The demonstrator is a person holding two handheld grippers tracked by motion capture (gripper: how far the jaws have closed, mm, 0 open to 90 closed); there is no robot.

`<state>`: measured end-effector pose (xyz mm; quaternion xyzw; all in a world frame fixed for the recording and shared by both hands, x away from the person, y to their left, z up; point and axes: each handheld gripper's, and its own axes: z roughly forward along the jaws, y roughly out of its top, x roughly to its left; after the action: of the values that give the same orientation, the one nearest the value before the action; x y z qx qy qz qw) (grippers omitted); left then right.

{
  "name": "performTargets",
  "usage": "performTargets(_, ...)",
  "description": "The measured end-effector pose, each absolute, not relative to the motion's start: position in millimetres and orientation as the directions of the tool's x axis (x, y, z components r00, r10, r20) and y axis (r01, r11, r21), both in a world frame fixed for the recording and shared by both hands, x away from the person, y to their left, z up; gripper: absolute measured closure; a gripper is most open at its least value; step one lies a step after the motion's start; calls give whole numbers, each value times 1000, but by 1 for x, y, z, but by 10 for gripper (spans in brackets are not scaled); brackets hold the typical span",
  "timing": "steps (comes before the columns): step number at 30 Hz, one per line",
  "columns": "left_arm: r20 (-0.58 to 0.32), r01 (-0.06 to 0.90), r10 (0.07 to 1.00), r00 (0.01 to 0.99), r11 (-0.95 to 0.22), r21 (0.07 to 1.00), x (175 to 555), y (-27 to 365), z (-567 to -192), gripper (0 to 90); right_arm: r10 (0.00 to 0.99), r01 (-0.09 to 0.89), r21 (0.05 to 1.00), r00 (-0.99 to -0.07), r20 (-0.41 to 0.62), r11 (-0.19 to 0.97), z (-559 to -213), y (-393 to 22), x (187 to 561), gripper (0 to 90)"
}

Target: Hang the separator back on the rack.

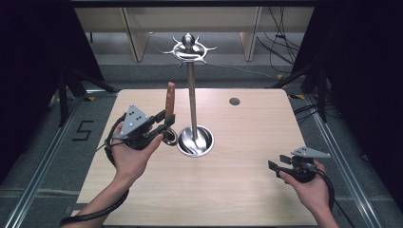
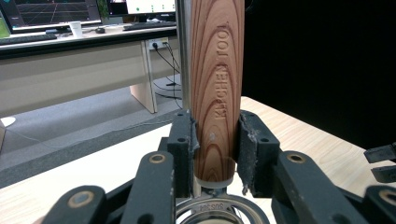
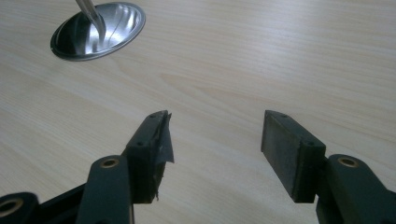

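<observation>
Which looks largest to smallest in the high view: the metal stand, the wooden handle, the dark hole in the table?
1. Metal stand, tallest by far.
2. Wooden handle, held upright in the left gripper.
3. Dark hole, smallest.

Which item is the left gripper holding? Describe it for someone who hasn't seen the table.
Start at the tall steel stand on the wooden table. Just left of it, the left gripper clamps an upright utensil handle: reddish wood grain, engraved KITCHEN TOOL, unlike the bare metal pole.
</observation>
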<state>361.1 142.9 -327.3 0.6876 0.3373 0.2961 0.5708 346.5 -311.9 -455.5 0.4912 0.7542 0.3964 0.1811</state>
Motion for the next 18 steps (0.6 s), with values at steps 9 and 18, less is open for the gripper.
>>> performTargets(9, 13, 120, 802, 597, -106, 987, 364, 139, -323, 681, 885, 600, 775, -449, 121, 199, -455, -311, 346, 426)
performTargets(18, 13, 116, 804, 595, -101, 988, 366, 138, -321, 681, 885, 603, 773, -449, 125, 197, -455, -311, 346, 426)
